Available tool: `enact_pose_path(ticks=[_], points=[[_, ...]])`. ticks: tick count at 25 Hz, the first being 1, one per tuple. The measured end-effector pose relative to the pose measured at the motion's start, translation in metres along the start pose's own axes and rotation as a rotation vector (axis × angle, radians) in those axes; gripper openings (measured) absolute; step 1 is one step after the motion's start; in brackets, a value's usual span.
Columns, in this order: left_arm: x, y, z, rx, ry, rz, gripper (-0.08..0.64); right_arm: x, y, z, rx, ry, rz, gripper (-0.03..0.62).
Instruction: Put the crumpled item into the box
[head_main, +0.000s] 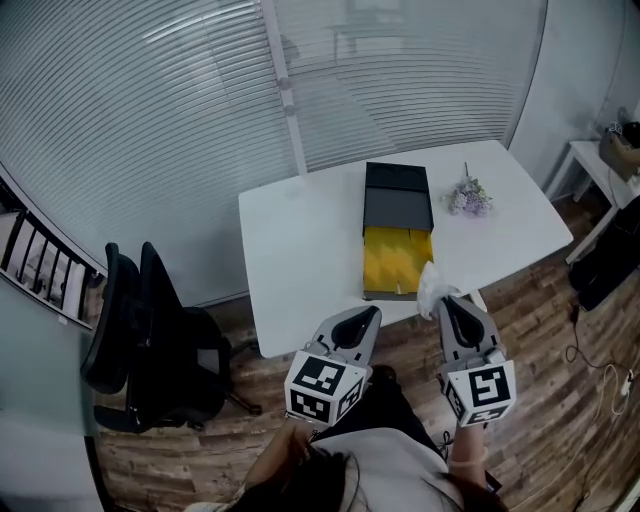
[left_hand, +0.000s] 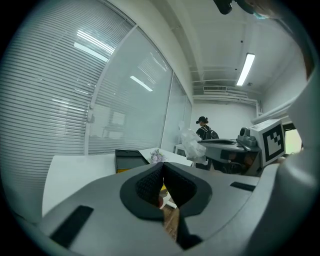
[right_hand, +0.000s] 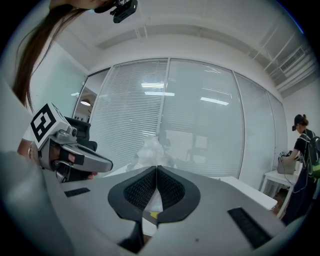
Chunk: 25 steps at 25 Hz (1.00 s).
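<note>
Crumpled item (head_main: 431, 283): white, thin and translucent. It is pinched at the very tip of the right gripper (head_main: 445, 299) and sticks out forward past the fingertips. In the right gripper view the jaws are pressed together on the crumpled item (right_hand: 152, 149), and a fold of it runs down between the pads (right_hand: 142, 186). Only that fold is trapped; the bulk stands free above the tips.

Position: at the near right corner of the box (head_main: 398, 258), over the table's (head_main: 300, 250) near edge. How high it is above the box cannot be read from the head view.

Box: long and black, lying mid-table with its near end close to the table's near edge. The near part is open and shows yellow lining, and the far part is covered in black.

Left gripper (head_main: 373, 312): jaws closed pad to pad, holding nothing. It hangs off the near edge, left of the right gripper and near the box's near left corner.

Room to move: the table's left half is open white surface. Flowers (head_main: 468, 197) lie right of the box's far end, apart from it. A chair (head_main: 150, 335) stands off the table's left edge.

Cut off or unclear: the box's inside depth is not visible. A person (right_hand: 302, 150) at the far right is small and only partly seen.
</note>
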<state>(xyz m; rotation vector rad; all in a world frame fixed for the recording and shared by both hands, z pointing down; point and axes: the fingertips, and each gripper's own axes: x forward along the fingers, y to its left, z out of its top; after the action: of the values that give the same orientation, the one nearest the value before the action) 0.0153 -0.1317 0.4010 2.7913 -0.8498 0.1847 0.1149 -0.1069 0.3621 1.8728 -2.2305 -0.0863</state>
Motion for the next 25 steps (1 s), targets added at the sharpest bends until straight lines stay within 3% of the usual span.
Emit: enact_pose_path(ticks=[25], points=[[0.083,0.055,0.022,-0.023,-0.001,0.074,0.018,0.100,-0.048,-0.026,-0.051,0.086,0.098,0.029]])
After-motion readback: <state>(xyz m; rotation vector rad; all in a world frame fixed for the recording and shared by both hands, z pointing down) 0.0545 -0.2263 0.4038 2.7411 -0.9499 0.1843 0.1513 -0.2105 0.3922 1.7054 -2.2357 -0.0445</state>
